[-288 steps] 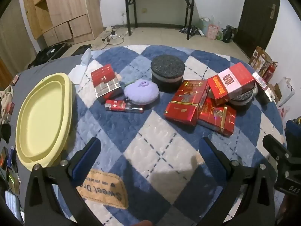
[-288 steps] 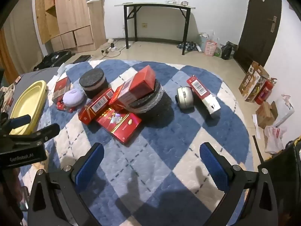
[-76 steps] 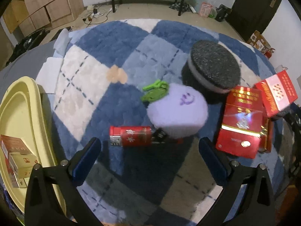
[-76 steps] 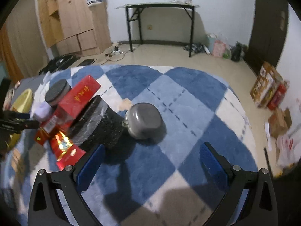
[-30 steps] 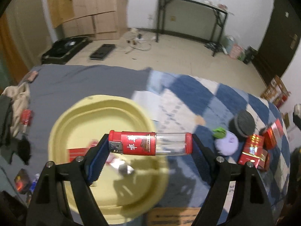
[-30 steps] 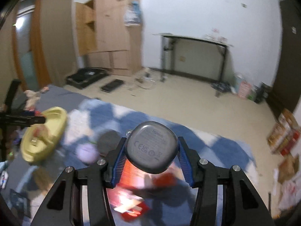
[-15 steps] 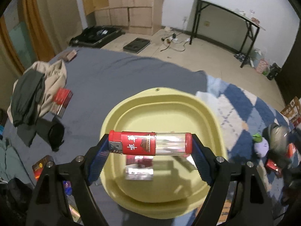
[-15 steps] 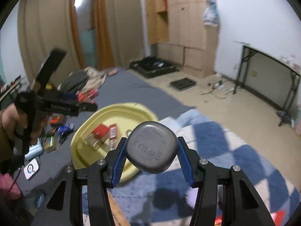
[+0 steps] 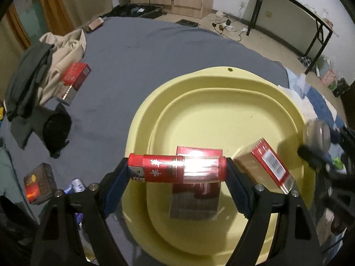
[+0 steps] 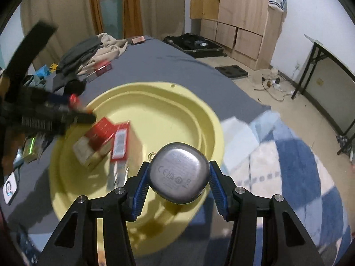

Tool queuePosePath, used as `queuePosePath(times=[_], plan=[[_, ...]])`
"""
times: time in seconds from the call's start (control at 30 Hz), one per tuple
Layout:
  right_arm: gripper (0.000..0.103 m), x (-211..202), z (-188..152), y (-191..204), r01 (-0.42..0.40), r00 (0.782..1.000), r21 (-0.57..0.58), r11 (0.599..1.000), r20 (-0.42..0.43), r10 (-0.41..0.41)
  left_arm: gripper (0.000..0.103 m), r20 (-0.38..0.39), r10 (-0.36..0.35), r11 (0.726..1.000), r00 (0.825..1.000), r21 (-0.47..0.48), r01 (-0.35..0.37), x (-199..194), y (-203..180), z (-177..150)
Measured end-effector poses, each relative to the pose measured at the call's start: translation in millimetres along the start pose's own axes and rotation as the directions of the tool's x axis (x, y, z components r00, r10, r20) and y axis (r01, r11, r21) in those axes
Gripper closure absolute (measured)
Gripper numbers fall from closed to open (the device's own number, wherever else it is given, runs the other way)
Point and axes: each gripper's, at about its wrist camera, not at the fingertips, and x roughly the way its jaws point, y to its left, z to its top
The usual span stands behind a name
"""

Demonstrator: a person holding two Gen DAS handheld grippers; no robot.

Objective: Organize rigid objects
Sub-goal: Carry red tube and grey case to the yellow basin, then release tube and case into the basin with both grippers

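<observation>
We see the left gripper (image 9: 177,173) pitched steeply down over the yellow basin (image 9: 221,84), its blue pads clamped on the two ends of a red-capped clear tube (image 9: 177,170) held crosswise. Below it in the basin lie two red boxes: one flat (image 9: 195,190), one tilted (image 9: 264,166) just to its right.

The right gripper (image 10: 179,177) slants down over the near right rim of the basin (image 10: 155,90). Its fingers squeeze a rounded grey case (image 10: 179,175) from both sides.

Against the frames half a second back: in the left wrist view the basin fills more of the frame and a second box has come into sight. In the right wrist view the basin has shifted from far left to directly under the case. Both grasps are unchanged.

The left gripper shows blurred at the left of the right wrist view.
</observation>
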Motion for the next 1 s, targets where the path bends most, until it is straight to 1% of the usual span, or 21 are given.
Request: queuePosePath(times=[0.1, 0.13, 0.23, 0.27, 0.3, 0.33, 0.4, 0.47, 0.57, 0.63, 0.77, 0.8, 0.83, 0.9, 0.93, 1.0], plan=[[0.052, 23, 22, -3, -0.017, 1.000, -0.003, 1.000, -0.015, 0.017, 0.021, -0.008, -0.022, 0.999, 1.000, -0.029, 0.022, 5, 2, 1], [0.052, 31, 26, -2, -0.016, 1.000, -0.016, 1.000, -0.016, 0.016, 0.021, -0.005, -0.028, 0.999, 1.000, -0.025, 0.028, 5, 1, -1], [0.052, 59, 40, 1, -0.035, 0.999, -0.027, 0.999, -0.039, 0.034, 0.021, 0.000, -0.011, 1.000, 1.000, -0.001, 0.011, 4, -3, -8], [0.052, 66, 42, 5, -0.043, 0.998, -0.046, 0.998, -0.042, 0.041, 0.021, -0.003, -0.016, 1.000, 1.000, 0.010, 0.016, 5, -5, -12], [0.052, 71, 42, 9, -0.049, 0.998, -0.079, 0.996, -0.043, 0.046, 0.021, -0.008, -0.006, 1.000, 1.000, 0.021, 0.006, 8, -7, -15], [0.052, 77, 41, 12, -0.044, 0.998, -0.115, 0.992, -0.050, 0.039, 0.021, -0.010, 0.003, 1.000, 1.000, 0.025, -0.002, 10, -7, -16], [0.052, 87, 40, 16, -0.046, 0.997, -0.146, 0.988, -0.076, 0.035, 0.021, -0.018, 0.004, 1.000, 1.000, 0.023, -0.004, 15, -7, -18], [0.052, 94, 43, 15, -0.063, 0.995, -0.138, 0.988, -0.089, 0.051, 0.020, -0.034, 0.000, 1.000, 0.999, 0.013, 0.001, 19, -6, -19], [0.052, 99, 49, 15, -0.067, 0.994, -0.133, 0.989, -0.093, 0.055, 0.020, -0.037, -0.014, 1.000, 0.999, 0.007, 0.015, 21, -6, -20], [0.052, 103, 51, 14, -0.083, 0.992, -0.116, 0.990, -0.106, 0.071, 0.020, -0.040, -0.016, 1.000, 0.999, 0.003, 0.016, 21, -5, -19], [0.051, 107, 54, 15, -0.082, 0.992, -0.103, 0.991, -0.106, 0.072, 0.020, -0.048, -0.023, 1.000, 0.999, -0.013, 0.022, 20, -4, -19], [0.051, 100, 50, 11, -0.083, 0.992, -0.094, 0.992, -0.108, 0.073, 0.017, -0.047, -0.021, 1.000, 0.999, -0.016, 0.021, 19, -2, -19], [0.051, 99, 49, 11, -0.082, 0.991, -0.088, 0.993, -0.109, 0.072, 0.011, -0.039, -0.016, 1.000, 0.999, -0.021, 0.015, 15, 0, -21], [0.050, 96, 48, 12, -0.081, 0.992, -0.085, 0.993, -0.105, 0.072, 0.007, -0.020, -0.037, 0.999, 0.999, -0.033, 0.037, 7, 3, -25], [0.048, 91, 47, 12, -0.087, 0.993, -0.080, 0.993, -0.091, 0.080, 0.002, -0.016, -0.032, 0.999, 0.999, -0.038, 0.032, 4, 5, -27], [0.036, 81, 45, 9, -0.093, 0.994, -0.050, 0.994, -0.059, 0.090, 0.000, 0.002, -0.021, 0.998, 1.000, -0.053, 0.021, -7, 9, -30]])
